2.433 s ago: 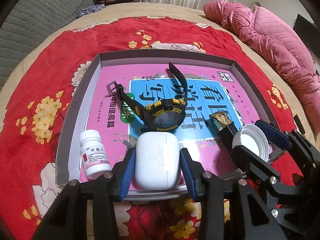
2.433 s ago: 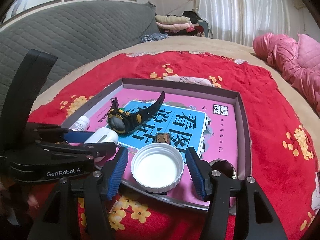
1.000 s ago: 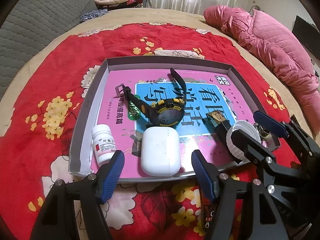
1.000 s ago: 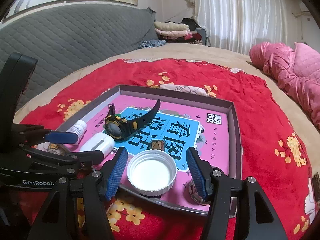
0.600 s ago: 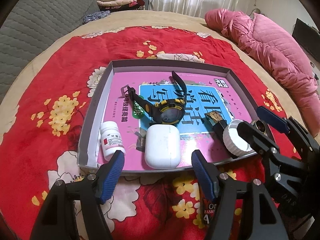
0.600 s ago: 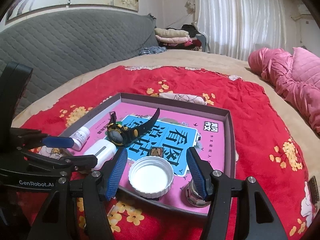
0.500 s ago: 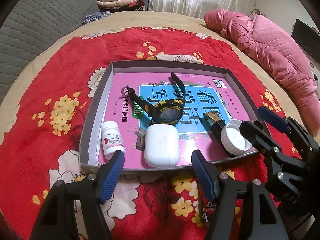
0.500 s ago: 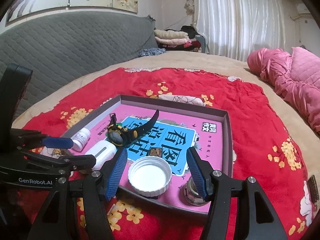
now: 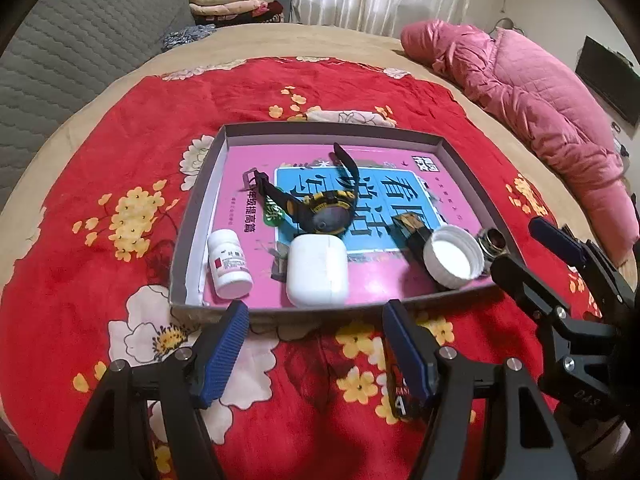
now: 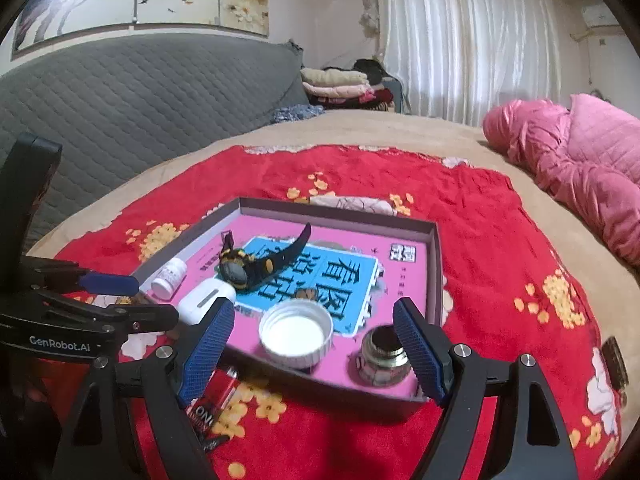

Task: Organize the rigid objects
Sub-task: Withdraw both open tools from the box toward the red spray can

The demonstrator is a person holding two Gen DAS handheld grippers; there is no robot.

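Both tongs gaped empty: the left tongs (image 9: 316, 340) hung just short of the white case (image 9: 317, 271) in the tray (image 9: 199, 216); the right tongs (image 10: 314, 344), jaws just widened, flanked the white cap (image 10: 295, 335).

You see a fuzzy red blanket (image 9: 120, 160) with printed flowers under a matt grey cardboard tray (image 9: 468, 168), its floor covered by a glossy pink and blue paper book cover (image 9: 380, 280). In it the case (image 9: 318, 272) is smooth white plastic with a slight sheen, the bottle (image 9: 229, 264) is white plastic with a paper label, and the ribbed cap (image 10: 296, 334) is white plastic too. The watch (image 9: 320, 212) looks like matt black rubber with yellow trim. The small jar (image 10: 384, 354) has a shiny metal look. Your gripper pads (image 10: 208, 344) are blue and finely ribbed on matt black plastic arms with bright metal screws. The quilt (image 9: 540, 100) is shiny pink stitched cloth, the headboard (image 10: 140, 100) grey quilted fabric
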